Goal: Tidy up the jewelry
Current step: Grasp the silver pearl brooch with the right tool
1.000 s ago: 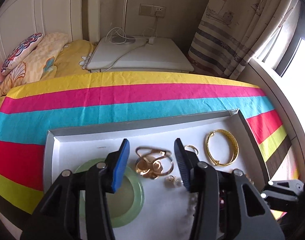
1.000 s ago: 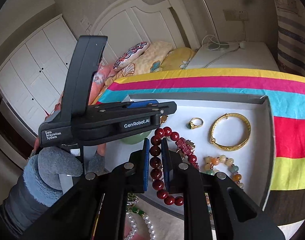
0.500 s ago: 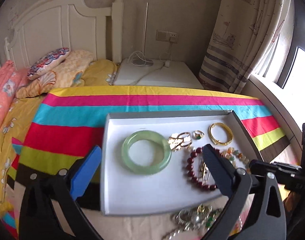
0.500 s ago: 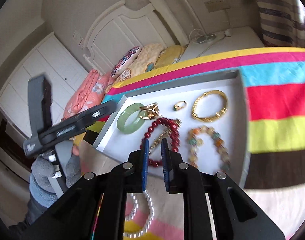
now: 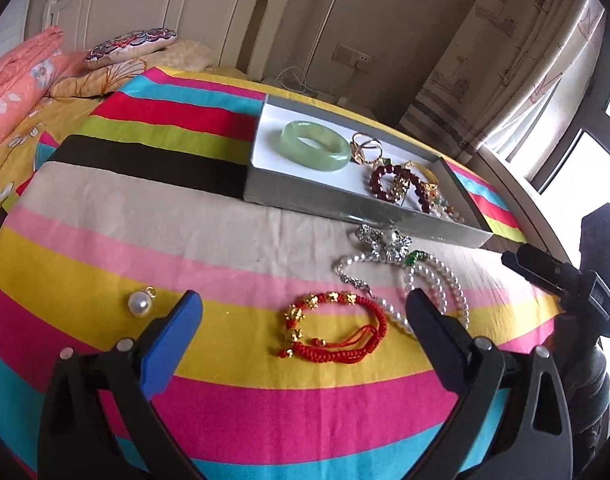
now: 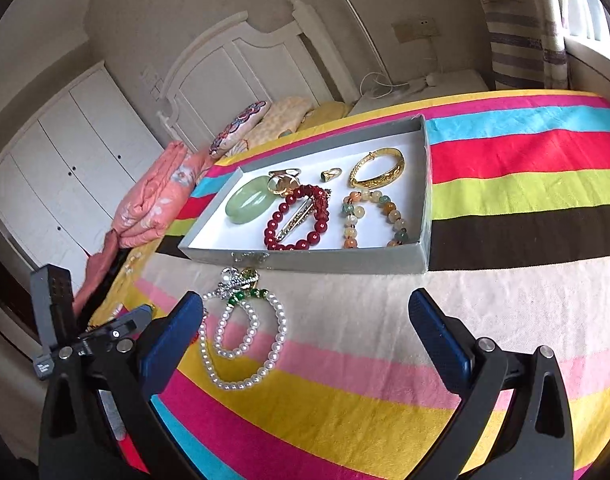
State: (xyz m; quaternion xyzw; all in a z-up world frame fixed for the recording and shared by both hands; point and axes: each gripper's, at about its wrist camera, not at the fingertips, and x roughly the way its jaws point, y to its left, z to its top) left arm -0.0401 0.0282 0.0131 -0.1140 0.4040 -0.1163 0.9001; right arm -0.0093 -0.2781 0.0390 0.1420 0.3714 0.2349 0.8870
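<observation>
The left hand-held gripper hangs wide apart and empty above a red cord bracelet on the striped bedspread. The right hand-held gripper also gapes empty, near a pearl necklace. A grey tray holds a jade bangle, red bead bracelet and gold bangle
</observation>
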